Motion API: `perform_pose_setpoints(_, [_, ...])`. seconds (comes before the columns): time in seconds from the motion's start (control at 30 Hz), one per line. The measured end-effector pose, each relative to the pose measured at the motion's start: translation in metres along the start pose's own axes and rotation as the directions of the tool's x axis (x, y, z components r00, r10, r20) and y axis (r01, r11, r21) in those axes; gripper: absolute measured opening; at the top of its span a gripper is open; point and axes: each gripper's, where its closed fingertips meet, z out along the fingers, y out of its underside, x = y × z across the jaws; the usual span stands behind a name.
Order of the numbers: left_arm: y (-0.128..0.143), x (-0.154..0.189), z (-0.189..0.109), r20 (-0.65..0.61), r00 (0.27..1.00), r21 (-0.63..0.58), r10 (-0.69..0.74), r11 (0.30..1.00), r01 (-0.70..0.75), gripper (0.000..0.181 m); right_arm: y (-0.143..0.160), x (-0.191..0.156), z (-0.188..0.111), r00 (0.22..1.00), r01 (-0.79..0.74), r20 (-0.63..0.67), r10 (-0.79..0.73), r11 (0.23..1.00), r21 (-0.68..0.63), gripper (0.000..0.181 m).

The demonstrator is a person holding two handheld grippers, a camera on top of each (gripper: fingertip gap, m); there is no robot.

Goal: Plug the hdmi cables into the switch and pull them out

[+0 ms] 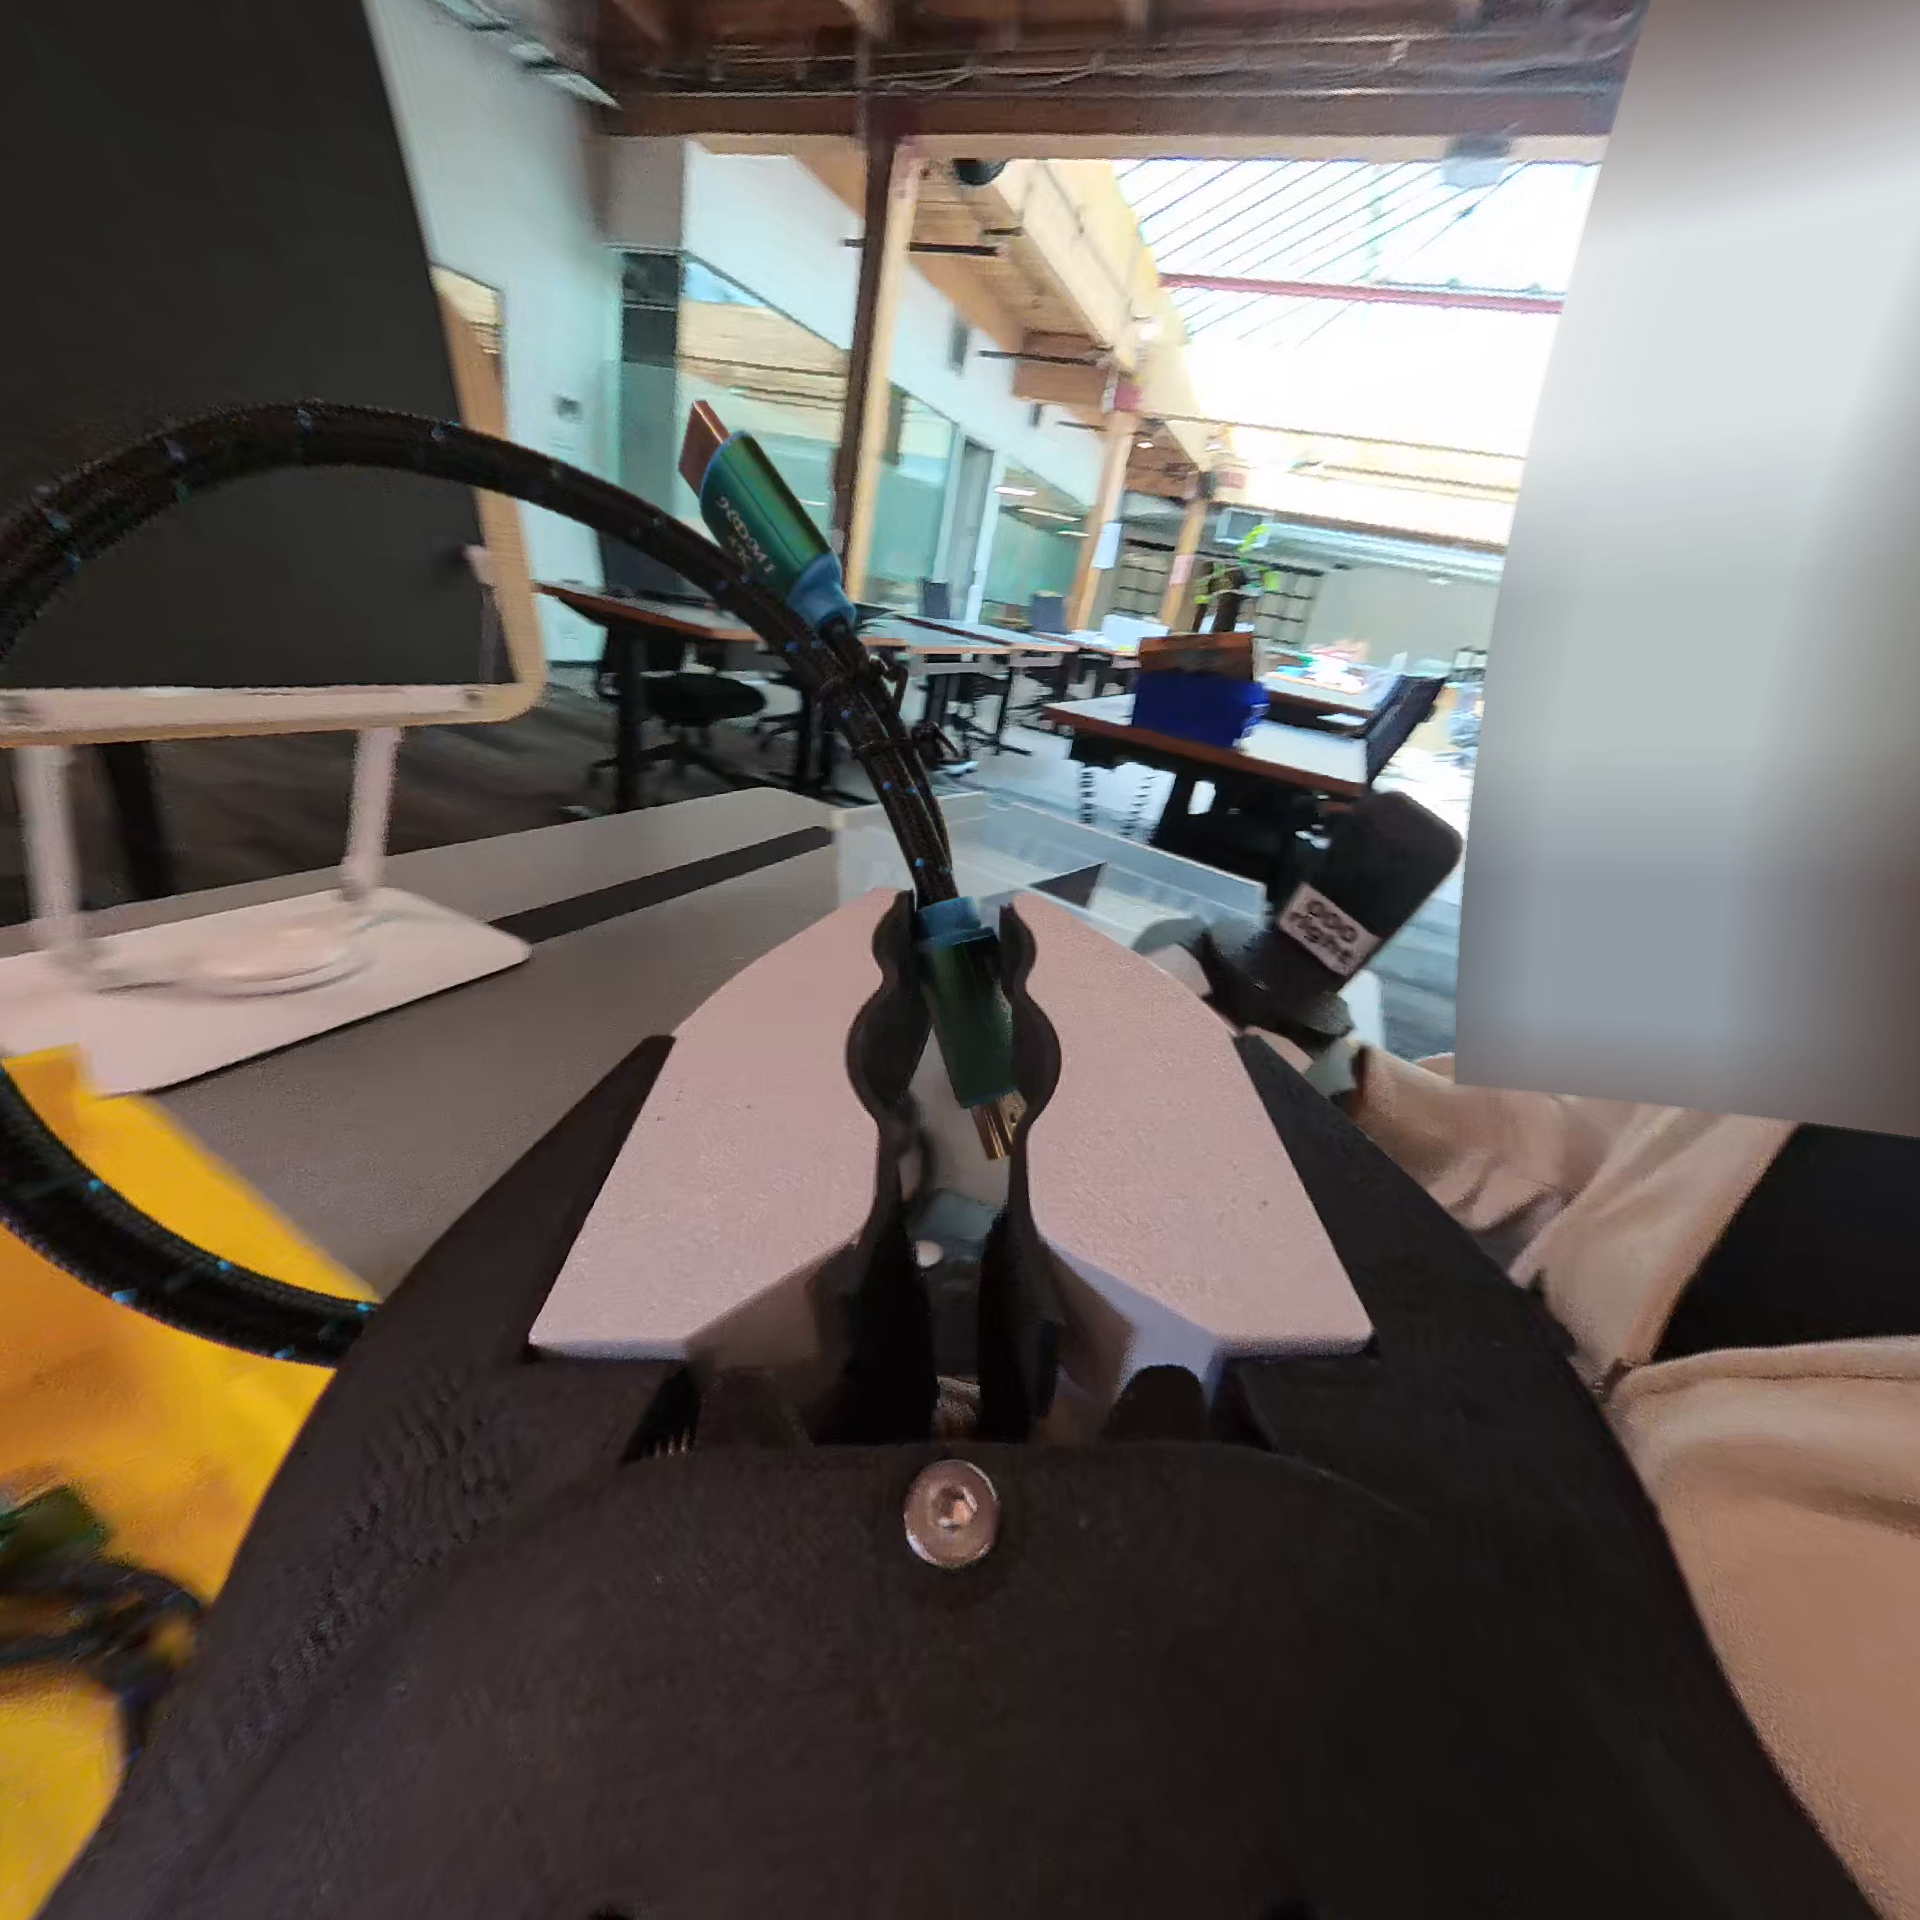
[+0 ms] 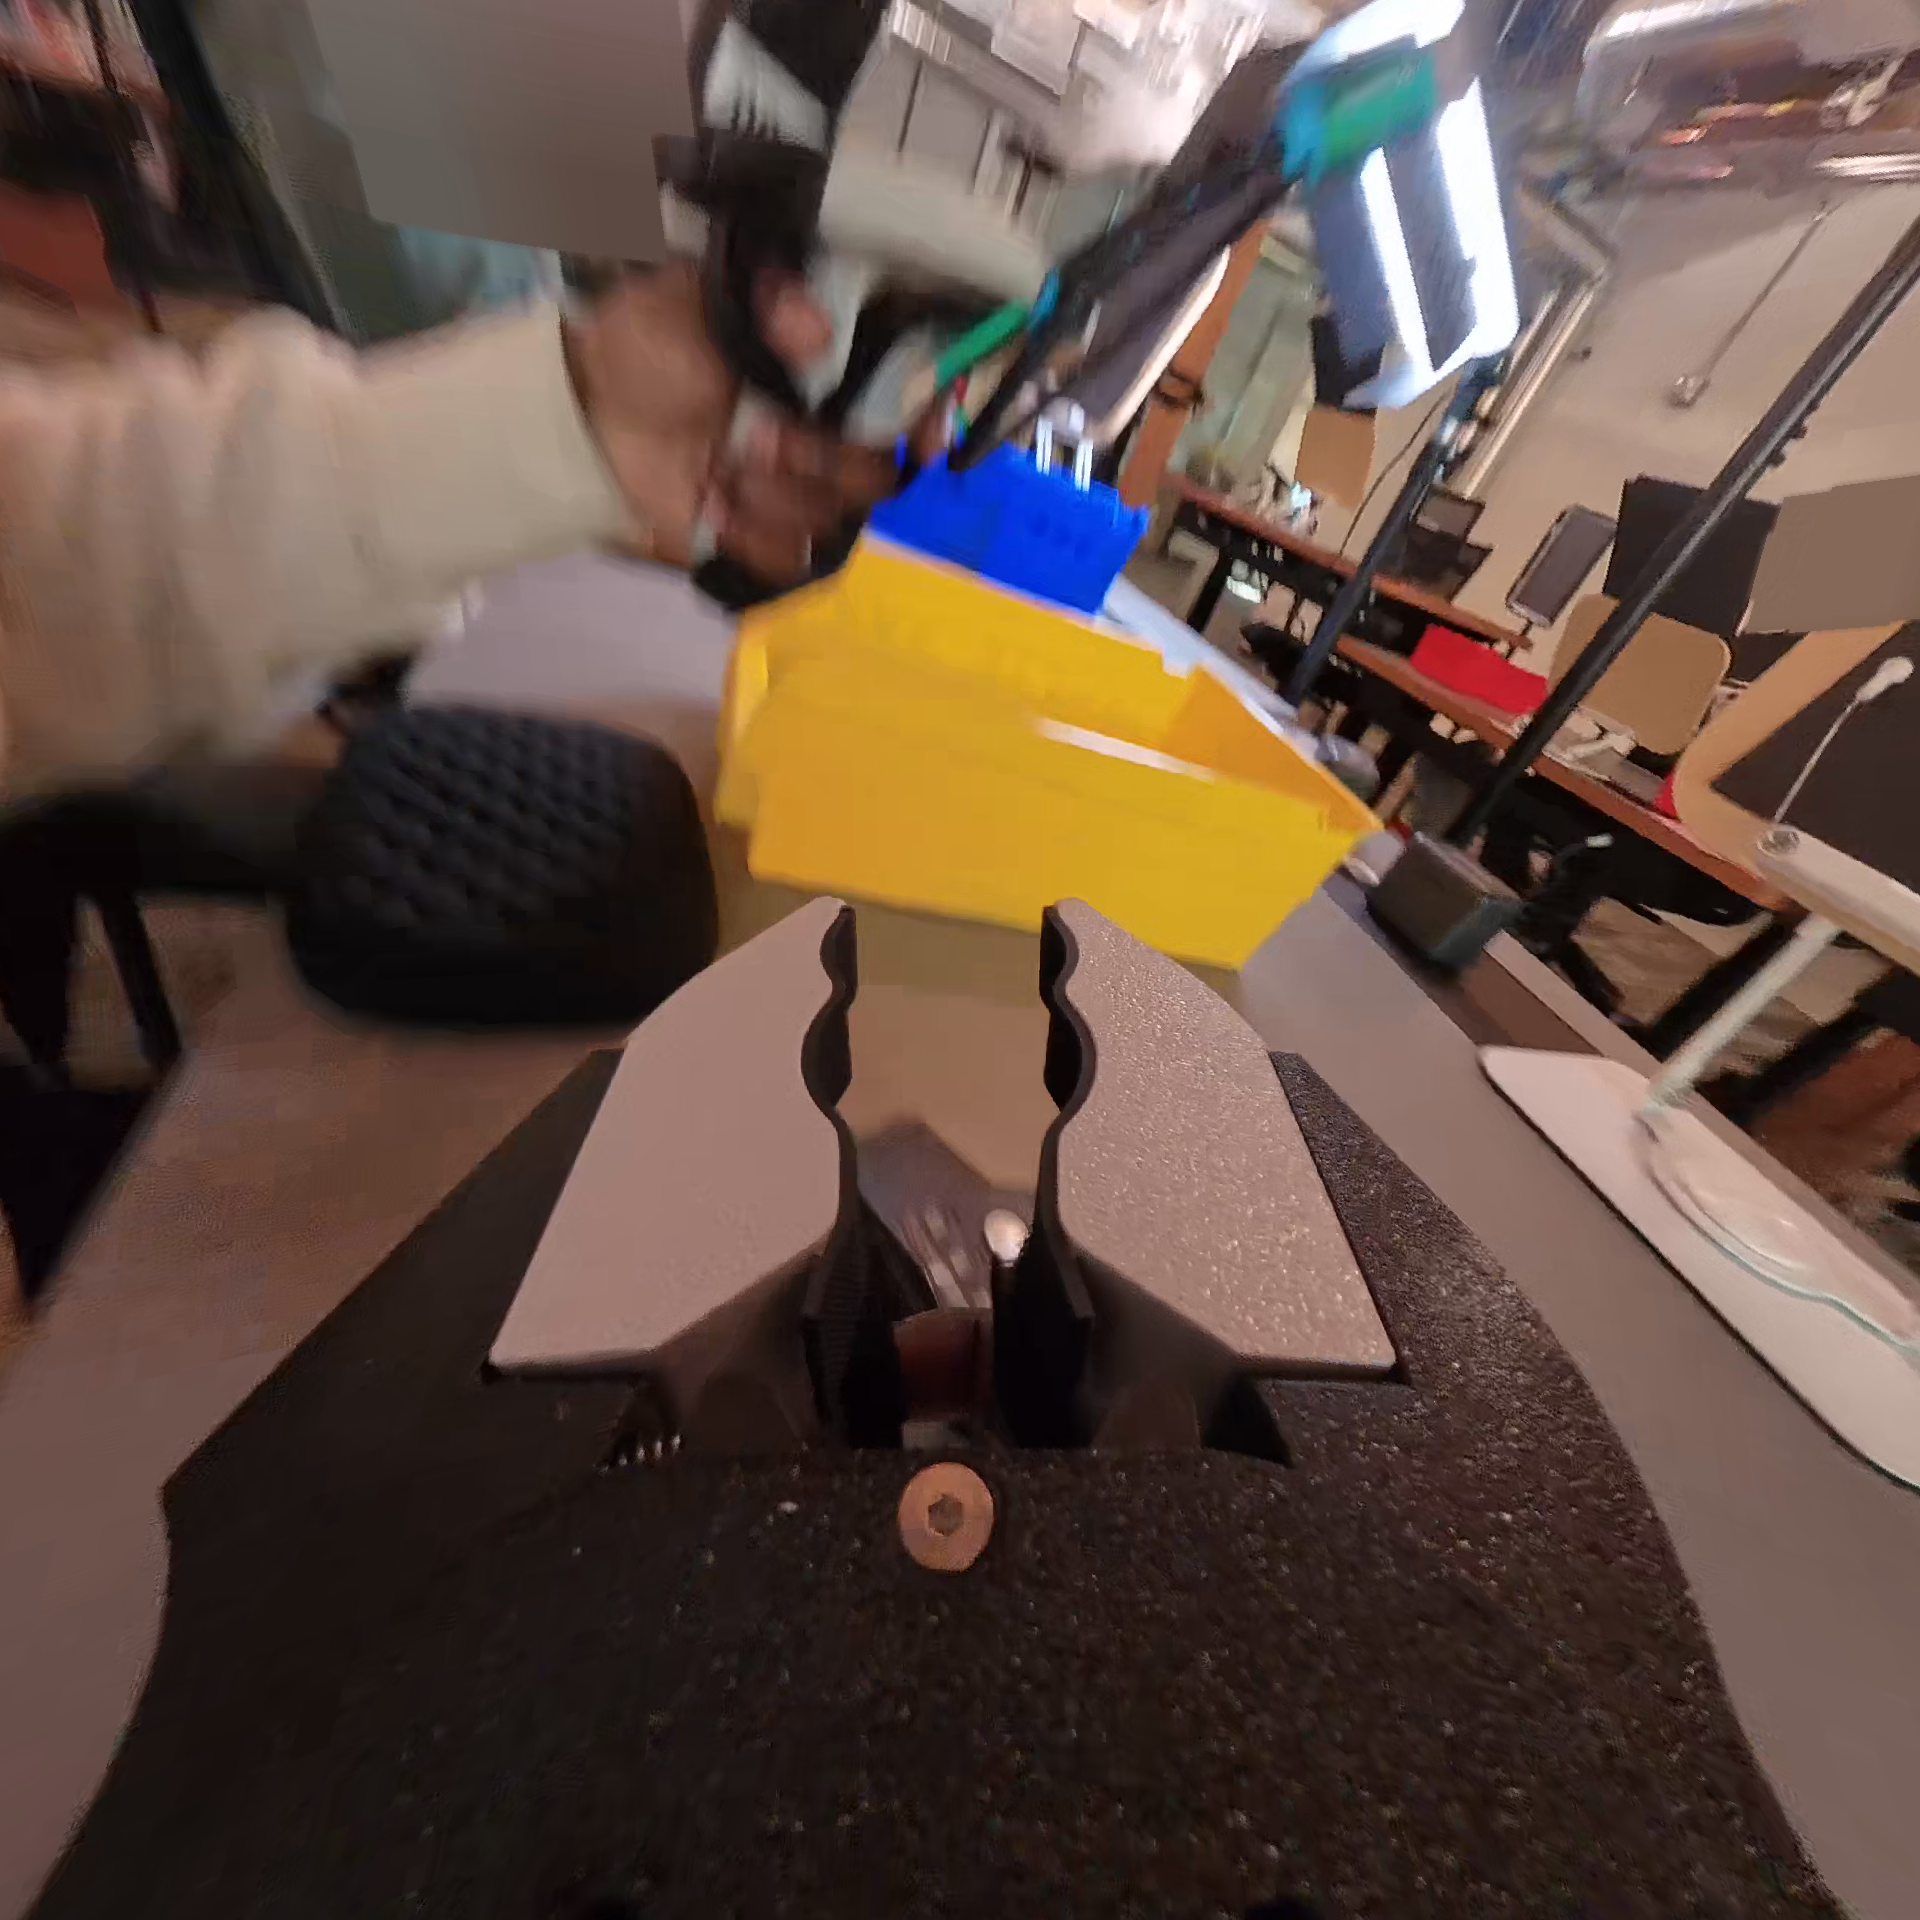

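Observation:
My left gripper [image 1: 954, 935] is shut on a green-blue HDMI plug [image 1: 971, 1023], gold tip pointing back toward the camera. Its black braided cable [image 1: 312, 436] loops up and left, and the cable's other green-blue plug [image 1: 764, 514] sticks up in the air beyond. The gripper is raised above the grey table [image 1: 436, 1081]. My right gripper [image 2: 948, 935] is open and empty, low over the table in front of a yellow bin [image 2: 997, 821]. In the right wrist view the left gripper [image 2: 894, 312] shows blurred, held high with the cable [image 2: 1164, 260] and plug [image 2: 1351, 114]. No switch is visible.
A yellow bin [image 1: 135, 1351] lies at left with another dark cable [image 1: 73, 1590] in it. A blue bin [image 2: 1018, 530] stands behind the yellow one. A white monitor stand [image 1: 260, 966] sits on the table. A black quilted cushion [image 2: 499, 862] is at left. A sleeved arm [image 2: 270, 520] crosses.

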Motion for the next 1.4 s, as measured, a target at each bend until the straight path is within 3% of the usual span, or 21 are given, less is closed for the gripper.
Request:
perform_pose_setpoints(0.1, [0.017,0.029,0.023,-0.082,0.996,-0.022,0.032,0.999,-0.034,0.015,-0.044,0.002,0.009,0.978,-0.209,0.006,0.211,0.963,0.169,0.047])
perform_pose_setpoints(0.2, [0.035,0.048,0.040,-0.107,0.991,-0.054,0.075,0.995,-0.081,0.015,-0.076,0.016,0.015,0.904,-0.408,0.016,0.426,0.854,0.322,0.054])
perform_pose_setpoints(0.27, [0.046,0.055,0.048,-0.100,0.987,-0.076,0.122,0.989,-0.130,0.015,-0.085,0.028,0.018,0.848,-0.494,0.011,0.529,0.784,0.377,0.051])
perform_pose_setpoints(0.33, [0.059,0.062,0.055,-0.100,0.981,-0.109,0.165,0.978,-0.176,0.015,-0.084,0.033,0.023,0.831,-0.513,-0.013,0.555,0.777,0.366,0.044])
perform_pose_setpoints(0.4, [0.070,0.063,0.060,-0.078,0.976,-0.156,0.201,0.965,-0.211,0.015,-0.083,0.034,0.024,0.845,-0.485,-0.038,0.534,0.794,0.365,0.020])
perform_pose_setpoints(0.63, [0.082,0.053,0.056,-0.005,0.980,-0.203,0.199,0.959,-0.195,0.022,-0.072,0.030,0.015,0.943,-0.261,-0.151,0.297,0.940,0.217,0.010])
perform_pose_setpoints(0.73, [0.082,0.054,0.049,0.000,0.968,-0.229,0.252,0.942,-0.245,0.029,-0.063,0.037,0.005,0.967,-0.089,-0.234,0.104,0.993,0.073,0.010])
perform_pose_setpoints(0.83, [0.070,0.059,0.042,0.022,0.931,-0.187,0.364,0.917,-0.354,0.029,-0.052,0.040,-0.001,0.960,0.084,-0.256,-0.111,0.990,-0.113,0.010])
perform_pose_setpoints(0.93, [0.047,0.063,0.038,0.077,0.883,-0.100,0.463,0.885,-0.456,0.032,-0.035,0.031,0.000,0.957,0.192,-0.160,-0.242,0.941,-0.280,0.010])
perform_pose_setpoints(1.0, [0.043,0.066,0.040,0.062,0.872,-0.094,0.486,0.872,-0.480,0.033,-0.029,0.021,0.002,0.972,0.185,-0.084,-0.219,0.935,-0.303,0.010])
perform_pose_setpoints(1.17, [0.075,0.056,0.048,-0.028,0.809,-0.277,0.587,0.773,-0.570,0.032,-0.029,0.000,0.004,0.992,0.120,0.055,-0.109,0.963,-0.243,0.010])
perform_pose_setpoints(1.3, [0.090,0.063,0.052,-0.129,0.790,-0.306,0.599,0.734,-0.607,0.034,-0.036,-0.012,0.001,0.989,0.052,0.142,-0.030,0.986,-0.155,0.010])
perform_pose_setpoints(1.37, [0.089,0.061,0.052,-0.119,0.799,-0.314,0.589,0.741,-0.593,0.005,-0.034,-0.013,0.000,0.987,0.028,0.159,-0.006,0.991,-0.135,0.010])
perform_pose_setpoints(1.4, [0.087,0.063,0.052,-0.122,0.818,-0.308,0.562,0.762,-0.569,0.005,-0.035,-0.013,0.000,0.987,0.001,0.160,0.017,0.994,-0.112,0.010])
